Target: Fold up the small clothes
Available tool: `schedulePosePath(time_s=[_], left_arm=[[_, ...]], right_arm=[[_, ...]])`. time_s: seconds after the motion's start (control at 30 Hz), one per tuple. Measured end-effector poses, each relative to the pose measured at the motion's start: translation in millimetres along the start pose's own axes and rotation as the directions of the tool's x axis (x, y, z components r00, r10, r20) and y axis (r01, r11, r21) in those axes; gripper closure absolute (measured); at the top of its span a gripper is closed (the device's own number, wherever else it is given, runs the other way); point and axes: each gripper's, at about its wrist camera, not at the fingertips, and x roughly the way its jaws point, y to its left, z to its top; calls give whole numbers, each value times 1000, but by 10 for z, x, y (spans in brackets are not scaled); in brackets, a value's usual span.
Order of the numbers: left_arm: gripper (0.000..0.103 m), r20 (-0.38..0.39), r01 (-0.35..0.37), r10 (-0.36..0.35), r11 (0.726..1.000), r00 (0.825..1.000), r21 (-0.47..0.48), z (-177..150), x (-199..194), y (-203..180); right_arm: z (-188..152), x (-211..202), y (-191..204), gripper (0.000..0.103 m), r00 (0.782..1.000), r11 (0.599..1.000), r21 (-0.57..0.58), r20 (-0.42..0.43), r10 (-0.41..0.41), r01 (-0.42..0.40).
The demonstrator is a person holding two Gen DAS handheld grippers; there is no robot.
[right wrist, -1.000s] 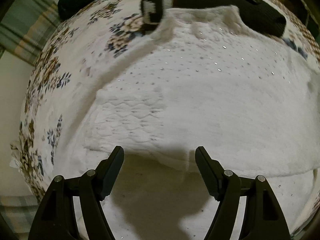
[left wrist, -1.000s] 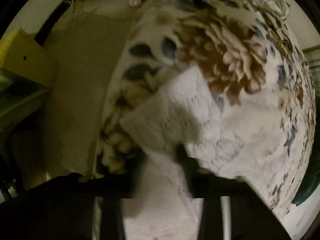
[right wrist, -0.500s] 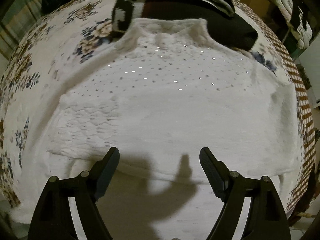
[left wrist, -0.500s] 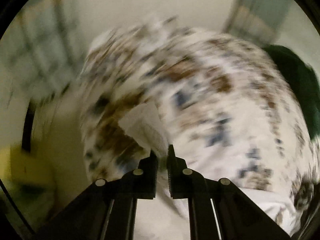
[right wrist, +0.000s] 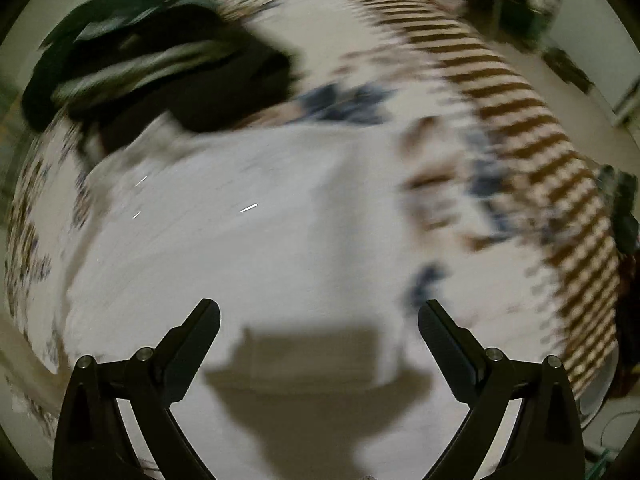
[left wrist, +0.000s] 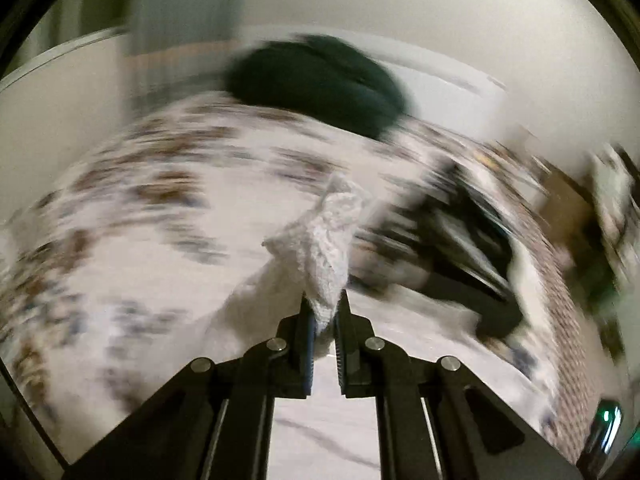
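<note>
The left hand-held gripper (left wrist: 324,310) is clamped on a bunched corner of the white knitted garment (left wrist: 320,248); the cloth rises out of its tips and stands up just ahead of them, lifted off the bed. Below and to the left of that hand-held gripper spreads the flowered bedcover (left wrist: 132,216), blurred. Ahead and to its right lies a black and white striped garment (left wrist: 464,232), and farthest ahead, at the bed's far edge, a dark green garment (left wrist: 320,84).

The right hand-held gripper (right wrist: 319,318) has its jaws wide apart, having just been opening, with nothing between them. Directly beneath and just ahead of it the white knitted garment (right wrist: 240,232) lies flat on the bedcover (right wrist: 460,208), under the tool's shadow. Farther ahead to its left sits the black and white striped garment (right wrist: 168,72). A brown striped border (right wrist: 552,160) runs along its right.
</note>
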Motion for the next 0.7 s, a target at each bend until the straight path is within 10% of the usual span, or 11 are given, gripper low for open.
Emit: schedulePosePath(time_s=[0.23,0.43,0.53,0.6,0.7], left_arm=[[97,-220,251,-192,924,957,289,-768,481,-1923],[89,-368,296,-149,874,918,386,-1302,562,-2356],[61,-394,297,-149,890,907,347,-1310,544,-2165],[20,-381,268,-145,918,913,294,-1187,501,-1876],[13,-353,181,-91,956,931,229,-974,433,-1399]], right_arm=[[135,-79,-1240,2,996,989,118,0,-84,84],[0,-118,-1797,2,999,978,203,-22,-49,53],[9,-163,-1880,2,999,976,214,-19,41,-36],[26,-214,-1806,2,996,974,209,-22,90,-84],[121,-271,-1561,2,981,964,189,-18,195,-188]])
